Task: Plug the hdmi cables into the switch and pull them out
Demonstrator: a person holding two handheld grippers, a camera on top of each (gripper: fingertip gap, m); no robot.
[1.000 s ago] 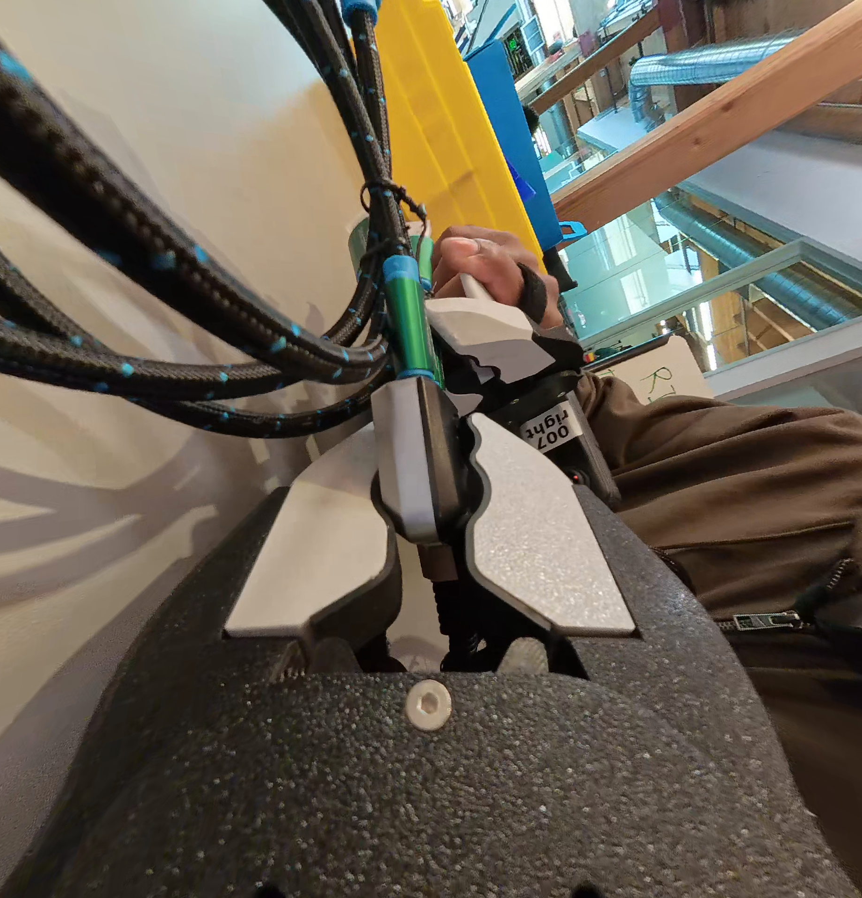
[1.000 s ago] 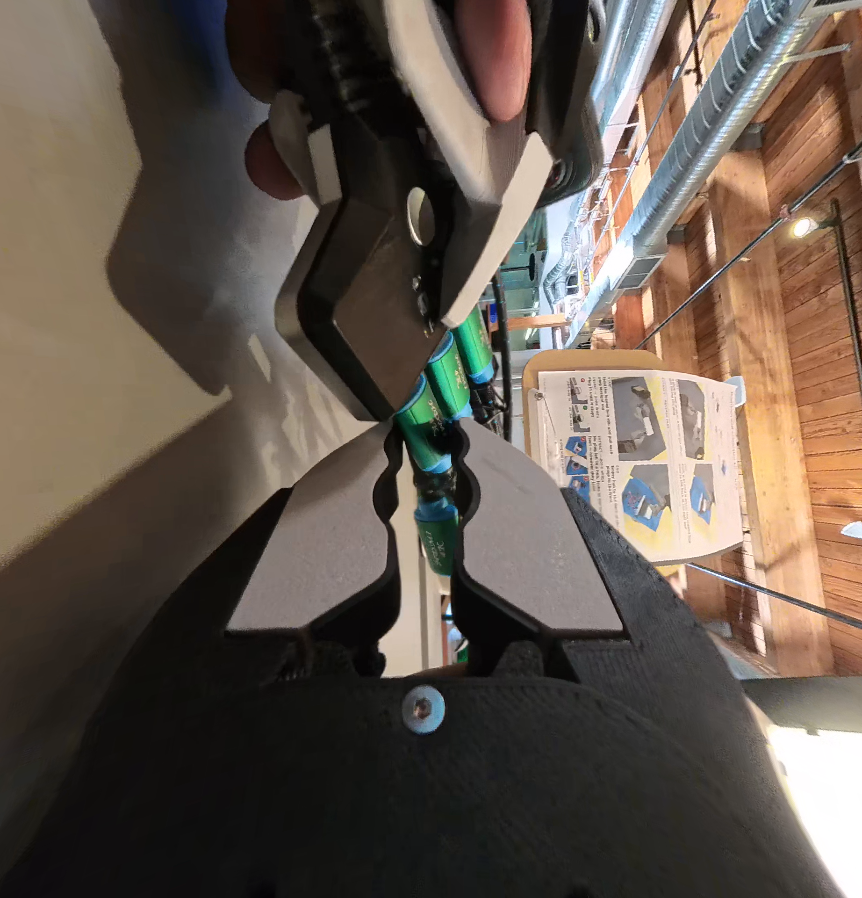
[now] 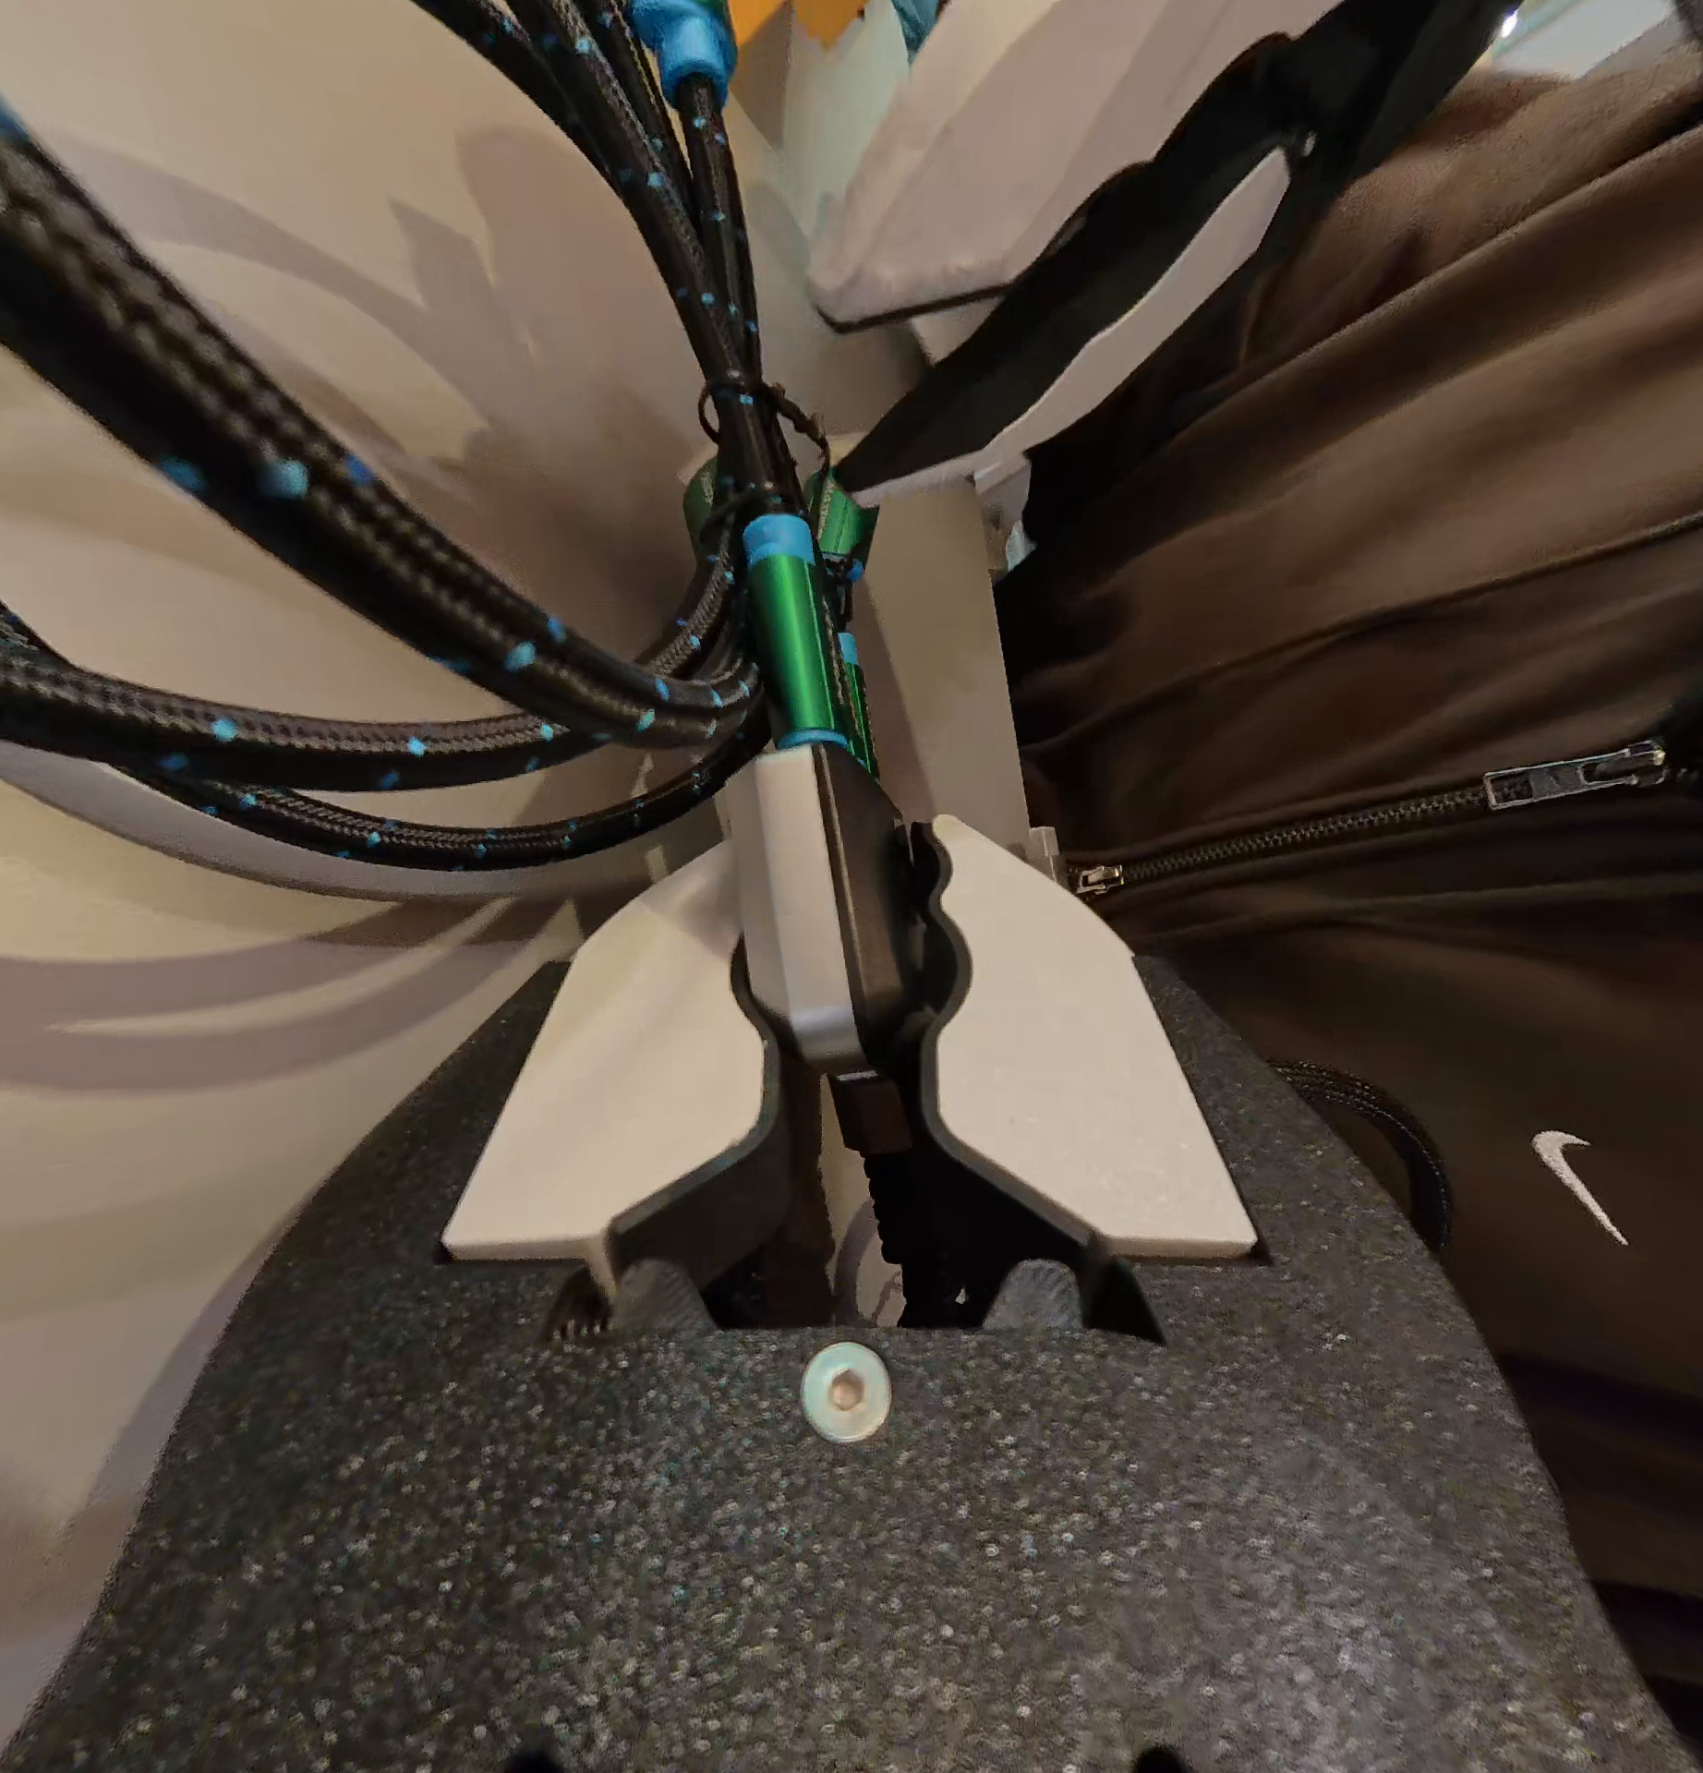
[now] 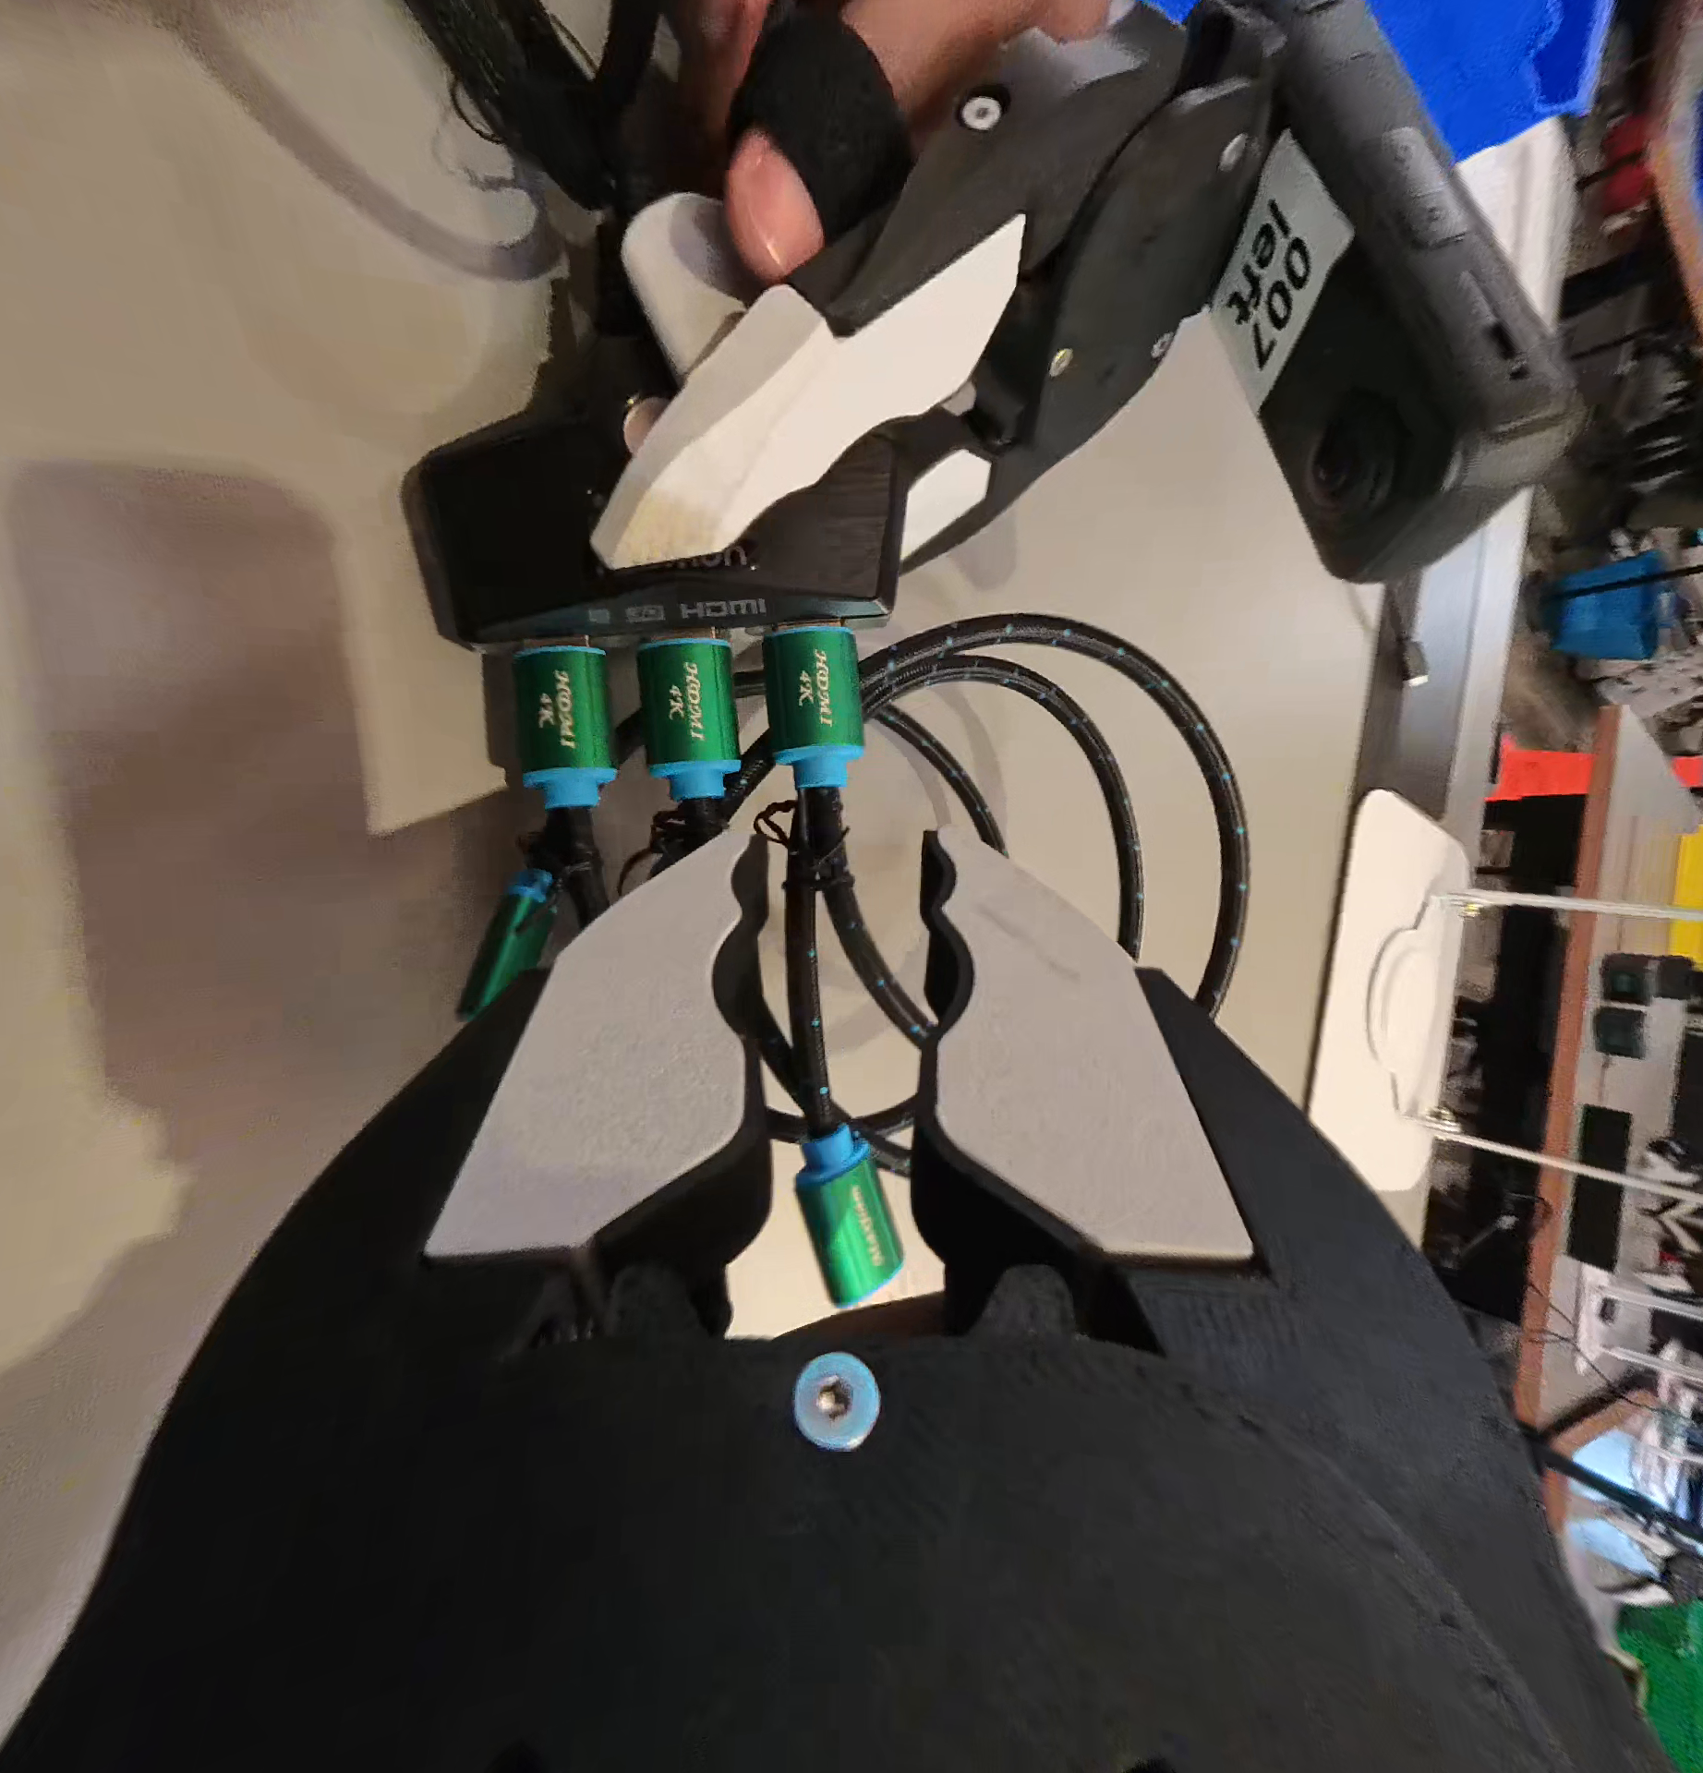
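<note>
Right wrist view, left to right: on the beige table (image 4: 157, 288), three green plugs (image 4: 686, 710) sit in the far black switch box (image 4: 502, 537). My left gripper (image 3: 828, 863) clamps that box, a finger on each face. Nearer, my right gripper (image 4: 843, 854) stands parted around the rightmost plug's braided cable (image 4: 809, 959), with the pads clear of it. A loose green plug (image 4: 848, 1238) lies between the bases of its fingers.

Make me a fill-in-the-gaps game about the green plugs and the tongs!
1. The number of green plugs pushed into the black box is ____.
2. The left tongs are clamped on the black ____.
3. Each green plug has a collar coloured ____.
4. The right tongs stand ____, gripping nothing.

Missing words: three; box; blue; open
</note>
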